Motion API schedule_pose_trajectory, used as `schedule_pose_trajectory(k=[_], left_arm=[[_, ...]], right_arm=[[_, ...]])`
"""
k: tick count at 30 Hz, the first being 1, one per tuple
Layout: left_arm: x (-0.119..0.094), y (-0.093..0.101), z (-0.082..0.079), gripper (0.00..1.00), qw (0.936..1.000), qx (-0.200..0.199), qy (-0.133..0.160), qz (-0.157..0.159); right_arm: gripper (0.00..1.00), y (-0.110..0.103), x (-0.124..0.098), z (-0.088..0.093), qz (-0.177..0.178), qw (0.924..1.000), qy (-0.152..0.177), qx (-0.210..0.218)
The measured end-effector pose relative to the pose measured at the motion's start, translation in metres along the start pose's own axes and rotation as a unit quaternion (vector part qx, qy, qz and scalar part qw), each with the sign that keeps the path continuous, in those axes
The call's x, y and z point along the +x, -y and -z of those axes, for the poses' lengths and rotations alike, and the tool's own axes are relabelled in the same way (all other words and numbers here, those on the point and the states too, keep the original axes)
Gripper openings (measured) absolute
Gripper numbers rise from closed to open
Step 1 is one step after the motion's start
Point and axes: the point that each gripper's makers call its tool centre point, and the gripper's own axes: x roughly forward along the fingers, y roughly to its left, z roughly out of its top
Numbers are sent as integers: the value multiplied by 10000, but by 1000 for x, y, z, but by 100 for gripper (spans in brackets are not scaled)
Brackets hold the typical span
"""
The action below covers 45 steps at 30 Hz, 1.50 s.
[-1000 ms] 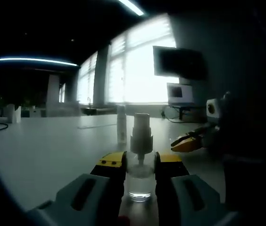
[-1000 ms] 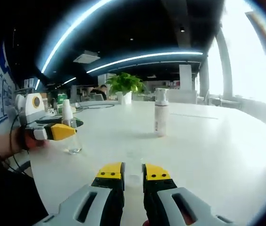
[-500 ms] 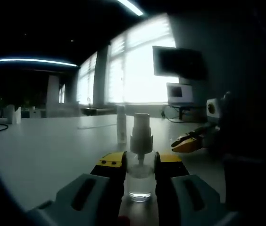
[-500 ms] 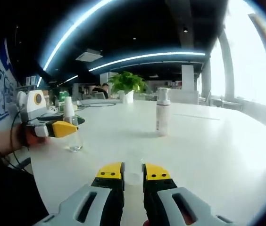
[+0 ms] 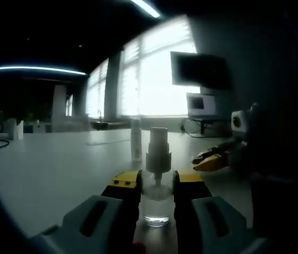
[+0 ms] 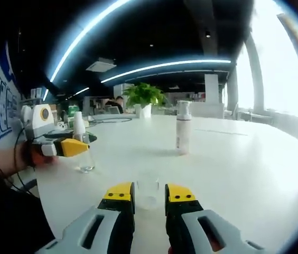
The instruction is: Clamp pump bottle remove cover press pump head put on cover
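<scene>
Left hand-held gripper clamps the bottle; right hand-held gripper has just parted slightly around the clear cover on the worktop, apparently releasing it.

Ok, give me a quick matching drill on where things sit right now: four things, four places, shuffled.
Things:
1. small clear bottle
2. clear cover
3. tall white pump bottle
4. potted plant

Places:
A. standing on the table at the tips of the right tongs
B. at the far end of the table
C. clamped in the left tongs
D. upright alone in the middle of the table

Pairs: 1-C, 2-A, 3-D, 4-B
</scene>
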Motion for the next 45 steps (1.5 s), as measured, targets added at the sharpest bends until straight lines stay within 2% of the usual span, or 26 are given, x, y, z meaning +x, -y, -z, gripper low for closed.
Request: schedule_pose_trajectory(k=[9,16,28,45], left_arm=[[0,1,0,15,10000,-2,-2,-2],[0,0,0,15,10000,12,2,1],[0,0,0,15,10000,4,3,-3],[0,0,0,15,10000,36,10,6]], right_arm=[[24,-1,0,0,-57,10000,2,-49],[28,-2,-2,-9,-112,9997,236,-39],[29,-2,-5,-22,-149,9984,542,0],[29,1,-18,-56,-27,9952,948,-230]])
